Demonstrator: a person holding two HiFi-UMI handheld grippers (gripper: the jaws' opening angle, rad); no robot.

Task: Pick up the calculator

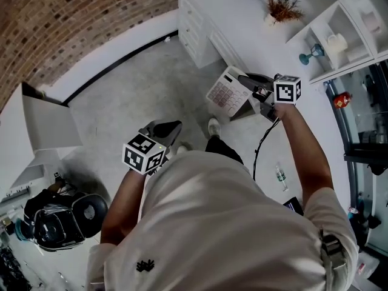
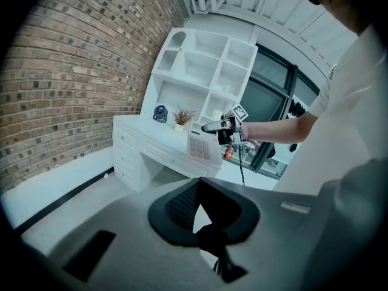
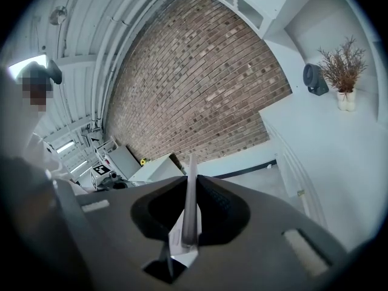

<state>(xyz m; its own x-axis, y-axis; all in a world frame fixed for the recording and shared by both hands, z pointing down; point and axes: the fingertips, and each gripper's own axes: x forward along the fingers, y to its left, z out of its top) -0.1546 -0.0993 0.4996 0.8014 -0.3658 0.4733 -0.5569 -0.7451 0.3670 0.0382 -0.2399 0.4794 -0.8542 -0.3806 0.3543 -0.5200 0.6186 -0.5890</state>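
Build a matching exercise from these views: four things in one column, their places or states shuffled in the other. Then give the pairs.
1. white calculator with grey keys
2. dried brown plant in a white vase
3. teal goblet
4. left gripper

A. in a white shelf compartment
B. empty, over the grey floor
C. clamped in the right gripper
D. on the white desk top

Pairs: 1-C, 2-D, 3-A, 4-B.

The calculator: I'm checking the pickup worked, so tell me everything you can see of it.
The calculator is a pale, flat desk model, plastic by its look, with a grid of light keys on its face. It hangs tilted in front of the white desk, clamped by one edge between the jaws of the right gripper, whose view shows it edge-on as a thin slab. Nothing else touches it.
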